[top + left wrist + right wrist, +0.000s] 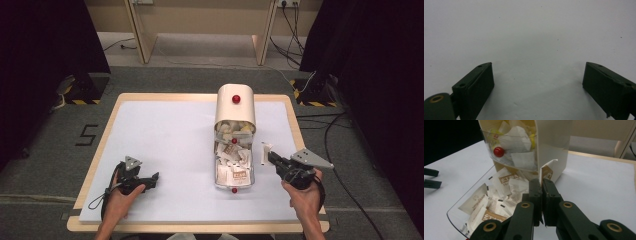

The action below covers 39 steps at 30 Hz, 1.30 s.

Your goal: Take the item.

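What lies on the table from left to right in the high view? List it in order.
left gripper → dispenser box with open clear drawer of packets → packet held in the right gripper

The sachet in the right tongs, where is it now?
In the high view the sachet is pinched in the right tongs, just right of the clear tray of the white dispenser, above the table.

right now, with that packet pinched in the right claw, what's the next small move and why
Probably carry the packet away from the dispenser and set it on the bare table. The right claw is shut on it, just outside the open clear drawer, while the left claw waits open.
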Available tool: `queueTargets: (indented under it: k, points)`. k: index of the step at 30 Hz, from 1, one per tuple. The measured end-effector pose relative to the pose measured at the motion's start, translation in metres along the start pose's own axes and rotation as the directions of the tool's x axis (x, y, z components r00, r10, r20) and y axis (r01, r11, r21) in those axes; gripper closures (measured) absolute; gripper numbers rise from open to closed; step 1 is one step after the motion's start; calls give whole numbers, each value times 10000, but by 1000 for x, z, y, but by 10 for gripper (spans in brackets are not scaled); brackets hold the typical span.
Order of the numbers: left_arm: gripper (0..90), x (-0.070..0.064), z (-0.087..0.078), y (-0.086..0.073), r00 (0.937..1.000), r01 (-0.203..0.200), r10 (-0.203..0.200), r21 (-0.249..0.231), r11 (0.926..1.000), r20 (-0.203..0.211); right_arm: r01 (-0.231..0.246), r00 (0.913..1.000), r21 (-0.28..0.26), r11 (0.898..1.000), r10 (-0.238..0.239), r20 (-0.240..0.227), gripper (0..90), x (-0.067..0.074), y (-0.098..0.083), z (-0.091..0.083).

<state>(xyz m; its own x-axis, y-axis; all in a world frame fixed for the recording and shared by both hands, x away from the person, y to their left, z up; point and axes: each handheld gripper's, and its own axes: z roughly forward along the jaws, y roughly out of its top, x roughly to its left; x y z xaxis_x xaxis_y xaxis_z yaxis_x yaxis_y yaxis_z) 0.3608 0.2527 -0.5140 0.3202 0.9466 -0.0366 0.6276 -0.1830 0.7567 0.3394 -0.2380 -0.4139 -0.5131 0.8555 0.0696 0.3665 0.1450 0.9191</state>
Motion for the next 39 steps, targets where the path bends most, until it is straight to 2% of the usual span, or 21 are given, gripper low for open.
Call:
queueTargets:
  k: [9,39]
  points:
    - [94,0,0,0,10000,-43,43,36,10000,-1,-415,9984,96,9991,411,386,871,-18,-8,-1]
    - [94,0,0,0,10000,-41,41,36,10000,1,-1050,9889,466,9934,993,1102,872,-48,-28,1]
